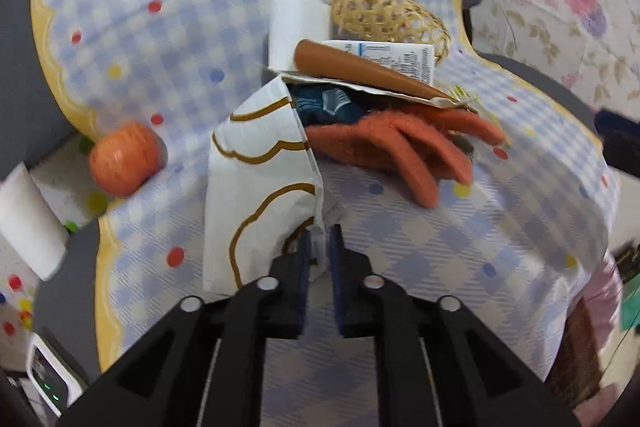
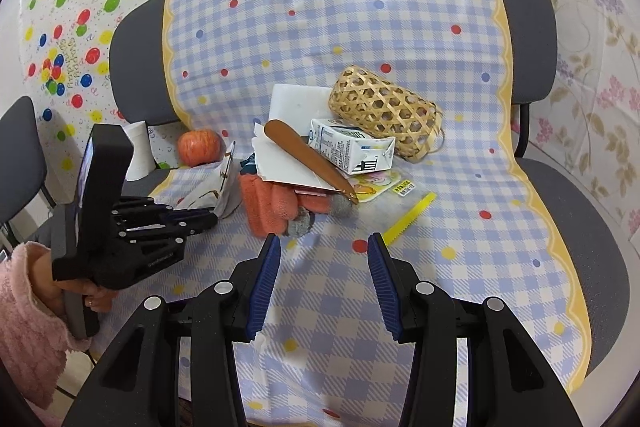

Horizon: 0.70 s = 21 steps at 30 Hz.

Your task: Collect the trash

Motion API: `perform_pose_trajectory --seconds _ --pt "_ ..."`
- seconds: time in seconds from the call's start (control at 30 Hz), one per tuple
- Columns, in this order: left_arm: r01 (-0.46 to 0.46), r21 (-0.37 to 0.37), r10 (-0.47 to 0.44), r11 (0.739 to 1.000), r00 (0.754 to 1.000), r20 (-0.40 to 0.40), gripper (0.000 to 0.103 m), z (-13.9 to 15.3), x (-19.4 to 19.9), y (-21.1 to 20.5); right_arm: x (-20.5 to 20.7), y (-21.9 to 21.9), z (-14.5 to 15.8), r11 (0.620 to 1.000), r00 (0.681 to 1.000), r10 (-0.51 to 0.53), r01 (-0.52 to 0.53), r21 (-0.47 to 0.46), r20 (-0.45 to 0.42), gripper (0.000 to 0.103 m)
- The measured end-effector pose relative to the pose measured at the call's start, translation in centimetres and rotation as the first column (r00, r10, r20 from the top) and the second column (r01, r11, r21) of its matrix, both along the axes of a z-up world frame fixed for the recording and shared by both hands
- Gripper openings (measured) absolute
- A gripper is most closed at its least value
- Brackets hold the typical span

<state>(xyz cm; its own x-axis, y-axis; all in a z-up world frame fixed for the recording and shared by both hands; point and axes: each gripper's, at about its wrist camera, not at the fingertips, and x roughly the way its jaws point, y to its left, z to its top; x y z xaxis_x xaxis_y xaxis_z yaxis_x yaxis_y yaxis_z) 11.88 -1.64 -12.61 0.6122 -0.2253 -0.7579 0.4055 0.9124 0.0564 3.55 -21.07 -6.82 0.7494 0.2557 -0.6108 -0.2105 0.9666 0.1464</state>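
The paper bag (image 1: 260, 187), white with brown scalloped lines, lies on the checked cloth (image 1: 440, 267) that covers the chair seat (image 2: 592, 227), toward the seat's left edge and just beside the apple (image 1: 124, 159) at that edge. Its long axis runs from the seat's front toward the backrest, and its open mouth points at the backrest, touching the heap of orange glove (image 1: 392, 147), torn paper and milk carton (image 2: 352, 147) in the middle of the seat. The left gripper (image 1: 320, 247) is plainly the nearer one: it sits at the bag's near corner, and a fold of that corner stands between its jaws. They are close together but a narrow gap shows, and I cannot tell whether the pads actually press the paper or only flank it. The bag stretches straight away from those fingers, so I'd judge a pull back along that line would drag it lengthwise. The right gripper (image 2: 324, 267) hangs over the seat's front middle, jaws spread and empty, with the heap ahead of it and the bag well off to its left.
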Motion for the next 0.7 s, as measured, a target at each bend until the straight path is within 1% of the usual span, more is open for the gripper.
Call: perform_pose_trajectory --seconds 0.03,0.07,0.1,0.27,0.33,0.4,0.5,0.53,0.57,0.67,0.7 --pt "-0.008 -0.019 0.008 1.0 1.0 0.001 0.029 0.3 -0.3 0.3 -0.1 0.0 0.0 1.0 1.0 0.001 -0.001 -0.001 0.001 0.047" --pt "-0.017 -0.046 0.018 0.999 1.0 0.015 0.049 0.9 -0.7 0.9 -0.1 0.0 0.0 1.0 1.0 0.003 -0.003 -0.005 0.003 0.047" --pt "-0.022 -0.061 0.024 0.998 0.999 0.03 0.057 1.4 -1.0 1.2 0.0 0.1 0.0 1.0 1.0 0.002 -0.002 -0.007 0.003 0.047" --pt "-0.006 -0.165 0.025 0.986 0.993 0.116 0.057 4.6 -3.2 4.1 0.1 -0.2 -0.2 1.0 1.0 -0.002 0.002 0.013 0.003 0.047" --pt "-0.023 -0.218 0.057 0.976 0.987 0.151 0.057 5.5 -3.6 5.5 0.2 -0.1 -0.3 1.0 1.0 0.001 -0.001 0.018 0.0 0.047" --pt "-0.069 -0.219 0.109 0.973 0.978 0.175 0.057 5.8 -3.1 6.2 0.2 0.1 -0.3 1.0 1.0 0.009 -0.009 0.017 -0.003 0.047" --pt "-0.099 -0.17 0.123 0.98 0.984 0.131 0.057 4.7 -1.4 5.8 0.1 0.3 -0.3 1.0 1.0 0.014 -0.014 0.007 -0.003 0.047" --pt "-0.124 -0.145 0.141 0.982 0.983 0.114 0.058 4.1 -0.6 5.6 0.0 0.2 -0.3 1.0 1.0 0.012 -0.012 0.005 -0.002 0.047" --pt "-0.17 -0.126 0.181 0.977 0.98 0.084 0.058 3.5 0.4 5.6 0.0 0.1 -0.2 1.0 1.0 0.008 -0.008 0.003 -0.003 0.047" --pt "-0.271 -0.18 0.279 0.945 0.96 0.019 0.057 2.6 2.3 7.0 0.1 -0.3 -0.3 1.0 1.0 -0.006 0.006 0.003 -0.008 0.047" --pt "-0.286 -0.182 0.293 0.941 0.956 0.013 0.057 2.5 2.5 7.3 0.1 -0.4 -0.3 1.0 1.0 -0.008 0.008 0.002 -0.01 0.047"
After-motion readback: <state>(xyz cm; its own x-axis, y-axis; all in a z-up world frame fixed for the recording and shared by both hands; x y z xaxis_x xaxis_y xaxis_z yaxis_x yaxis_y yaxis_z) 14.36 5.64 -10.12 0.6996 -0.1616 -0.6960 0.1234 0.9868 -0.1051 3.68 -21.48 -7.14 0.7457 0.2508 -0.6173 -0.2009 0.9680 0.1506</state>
